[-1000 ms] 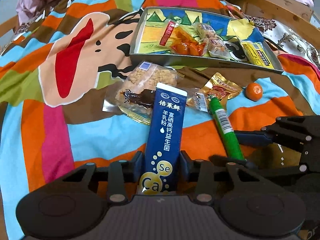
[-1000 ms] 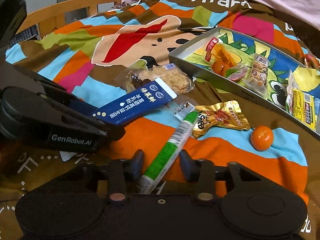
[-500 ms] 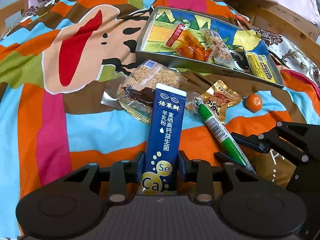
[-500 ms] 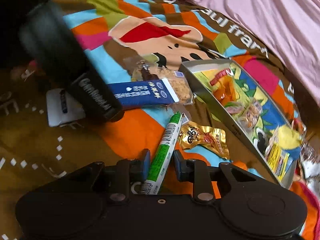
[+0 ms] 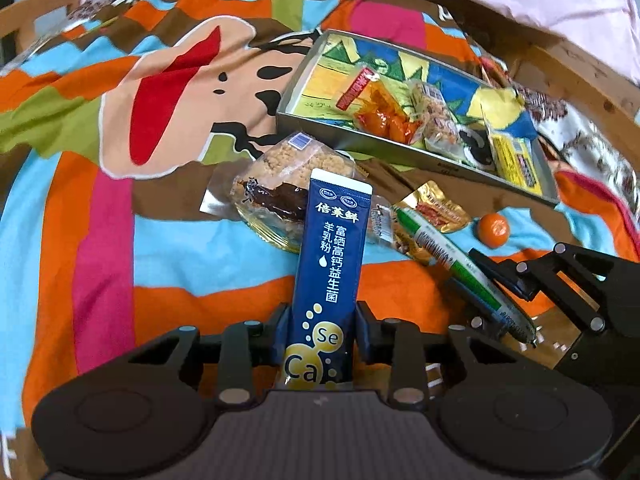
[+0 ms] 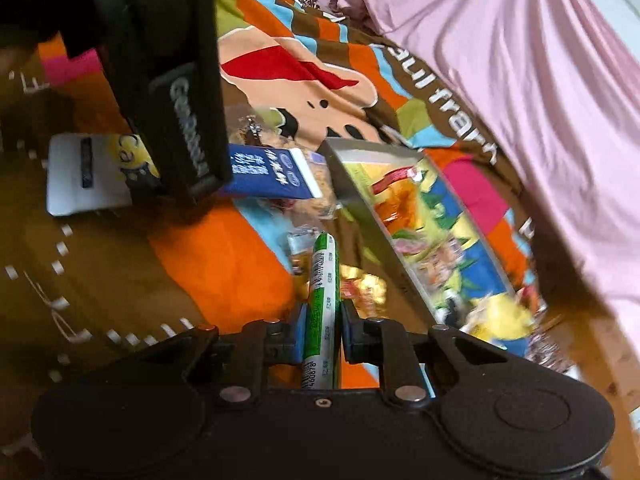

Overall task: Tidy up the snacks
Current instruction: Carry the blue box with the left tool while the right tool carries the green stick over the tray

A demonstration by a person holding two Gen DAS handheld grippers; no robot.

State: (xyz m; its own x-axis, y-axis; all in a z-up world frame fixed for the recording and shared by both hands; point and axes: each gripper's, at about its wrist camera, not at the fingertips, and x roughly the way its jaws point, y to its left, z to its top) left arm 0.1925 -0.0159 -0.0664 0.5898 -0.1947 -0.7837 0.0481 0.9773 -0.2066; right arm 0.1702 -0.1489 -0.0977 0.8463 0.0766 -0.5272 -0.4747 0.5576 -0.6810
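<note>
The long dark-blue milk-powder sachet (image 5: 328, 264) stays pinched in the left gripper (image 5: 322, 334); the right gripper (image 6: 322, 334) has clamped and lifted the green-and-white sausage stick (image 6: 322, 300), both apparently bound for the shallow metal tray (image 5: 360, 142).

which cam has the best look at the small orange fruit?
Left wrist view. The orange fruit lies unblocked and fairly sharp on the blanket, right of the gold packet. The right wrist view is motion-blurred around that spot, and I can't pick the fruit out there.

Blue sachet (image 5: 329, 264), green stick (image 6: 322, 300) — both clamped, off blanket
</note>
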